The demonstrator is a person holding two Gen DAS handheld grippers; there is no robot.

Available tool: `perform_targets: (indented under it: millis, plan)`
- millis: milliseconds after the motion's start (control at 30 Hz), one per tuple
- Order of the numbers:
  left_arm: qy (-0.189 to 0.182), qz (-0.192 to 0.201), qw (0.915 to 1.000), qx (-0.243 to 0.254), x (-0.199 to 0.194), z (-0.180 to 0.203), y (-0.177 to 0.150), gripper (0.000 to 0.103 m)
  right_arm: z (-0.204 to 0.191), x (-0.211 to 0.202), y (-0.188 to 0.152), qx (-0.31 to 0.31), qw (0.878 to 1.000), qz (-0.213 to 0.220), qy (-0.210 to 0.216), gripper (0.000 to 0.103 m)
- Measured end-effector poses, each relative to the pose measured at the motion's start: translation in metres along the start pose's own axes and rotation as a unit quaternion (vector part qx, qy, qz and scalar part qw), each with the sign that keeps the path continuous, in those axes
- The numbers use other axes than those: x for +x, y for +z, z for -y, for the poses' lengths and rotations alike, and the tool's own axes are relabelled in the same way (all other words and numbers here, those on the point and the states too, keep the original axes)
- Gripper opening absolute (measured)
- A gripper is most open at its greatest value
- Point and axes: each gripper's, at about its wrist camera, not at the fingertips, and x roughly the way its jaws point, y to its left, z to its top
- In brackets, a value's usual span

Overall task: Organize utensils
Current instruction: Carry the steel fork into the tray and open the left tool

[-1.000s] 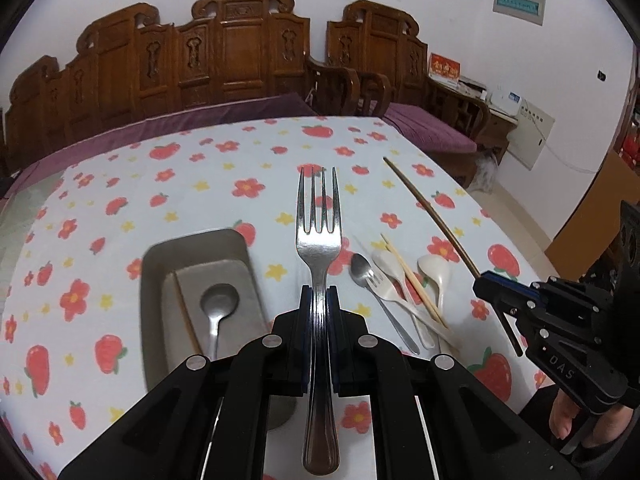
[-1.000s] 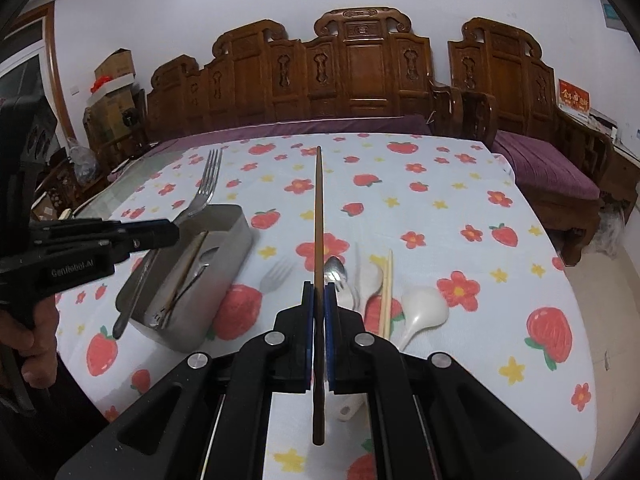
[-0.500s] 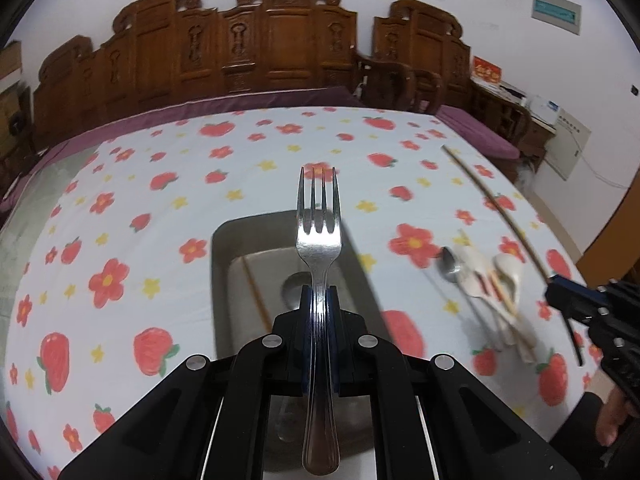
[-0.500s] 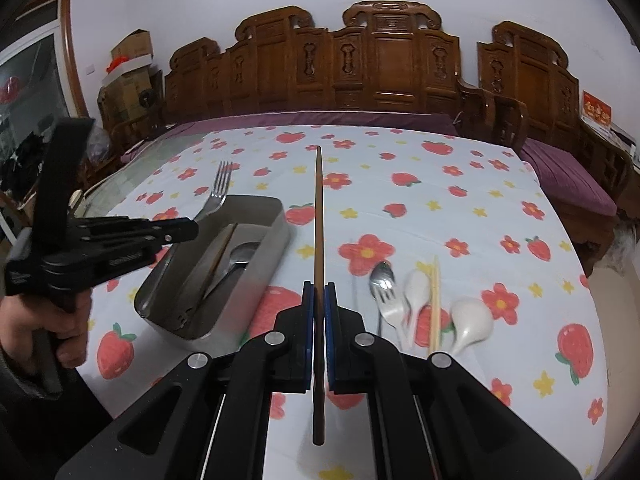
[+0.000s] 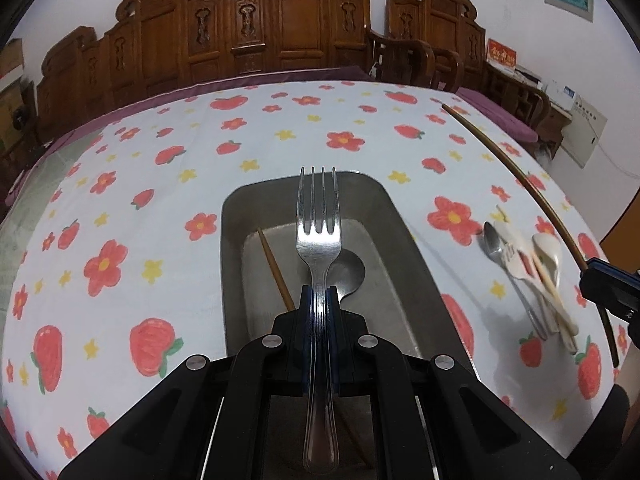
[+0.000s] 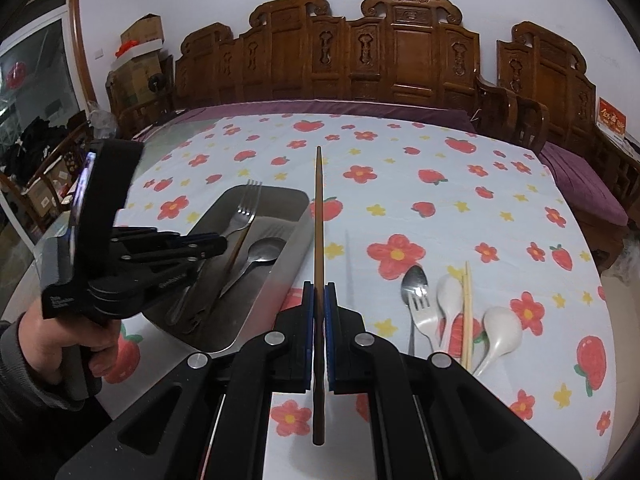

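Hovering — fork (image 5: 319, 240) above tray (image 5: 236, 216)

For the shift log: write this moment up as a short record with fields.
left gripper: jaws shut on metal fork, held above the tray
right gripper: jaws shut on dark chopstick
metal tray: holds a metal spoon and a brown chopstick
loose on tablecloth: steel spoon, pale fork, two pale spoons, light chopstick
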Motion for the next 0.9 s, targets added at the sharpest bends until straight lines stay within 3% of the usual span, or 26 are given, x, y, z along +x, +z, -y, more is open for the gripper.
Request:
perform_targets:
  millis: [333,633,900]
  plan:
    - [-0.006,-0.024,0.9996,-0.018,0.012,-0.009,-0.003,0.006,-0.011,0.006,-0.003,-0.01,1.0,-0.011,0.002,0.006]
    - [-0.019,0.006,0.9995,-0.024,-0.013,-0.017,0.004,0.006,-0.023,0.008,-0.002,-0.015,1.0,-0.012,0.009,0.006]
    - [-0.005,0.042,0.9991,-0.004,-0.045,-0.026,0.006,0.008,-0.042,0.014,-0.001,-0.016,0.999,-0.02,0.031,0.006]
